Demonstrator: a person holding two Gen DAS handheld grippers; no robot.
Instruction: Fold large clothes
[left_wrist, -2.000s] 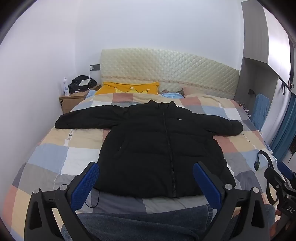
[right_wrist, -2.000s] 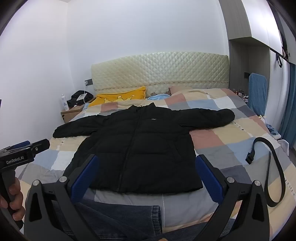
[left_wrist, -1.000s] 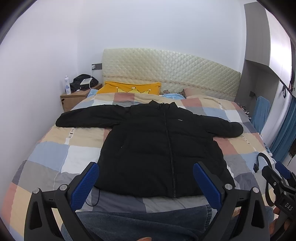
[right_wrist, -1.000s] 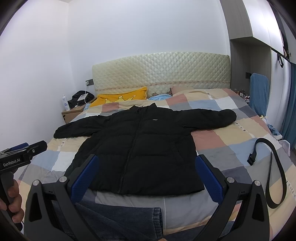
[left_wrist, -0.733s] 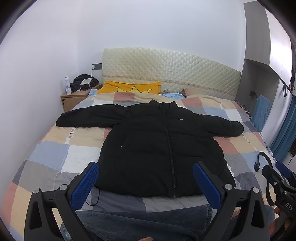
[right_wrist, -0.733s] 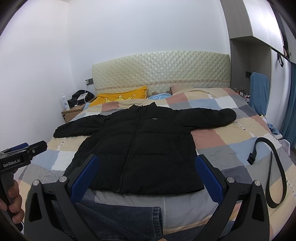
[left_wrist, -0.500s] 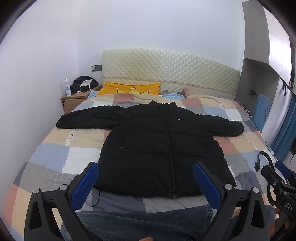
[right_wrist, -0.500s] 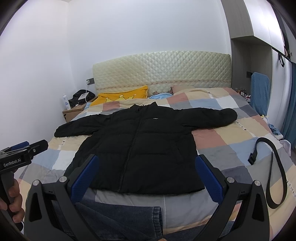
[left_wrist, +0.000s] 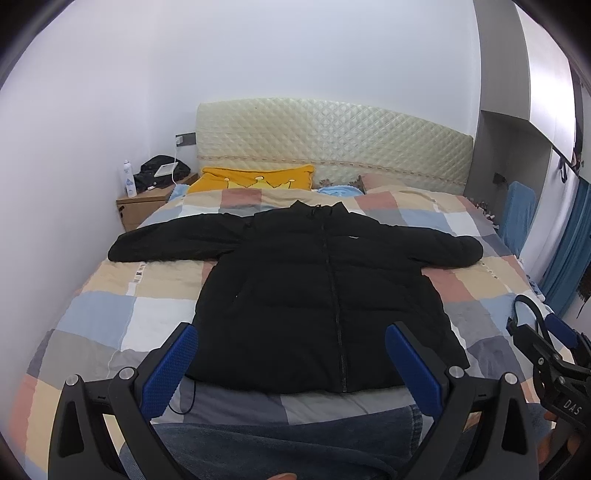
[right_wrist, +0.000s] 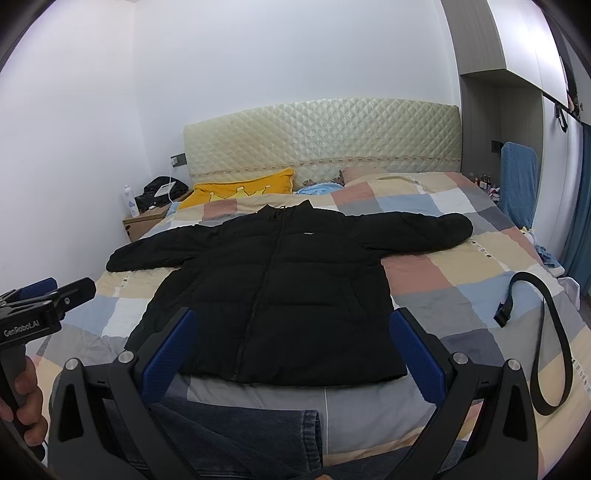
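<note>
Nothing on the bed has shifted since the earlier frames; only our cameras have drifted very slightly.

From the left wrist we see our left tool (left_wrist: 290, 354) spread wide and released, its blue pads hanging over the near edge of the bed (left_wrist: 107, 317). The black puffer jacket (left_wrist: 317, 295) lies flat on the checked cover, zipped, both sleeves stretched out sideways and the collar toward the headboard (left_wrist: 332, 144). A yellow pillow (left_wrist: 255, 180) sits beyond the collar, and a nightstand (left_wrist: 144, 206) stands at the left.

From the right wrist, our right tool (right_wrist: 291, 350) is likewise released, holding nothing, above folded denim (right_wrist: 236, 439). The jacket (right_wrist: 288, 295) lies just past it. A black strap (right_wrist: 554, 332) curls on the cover, well apart from the jacket's right sleeve.
</note>
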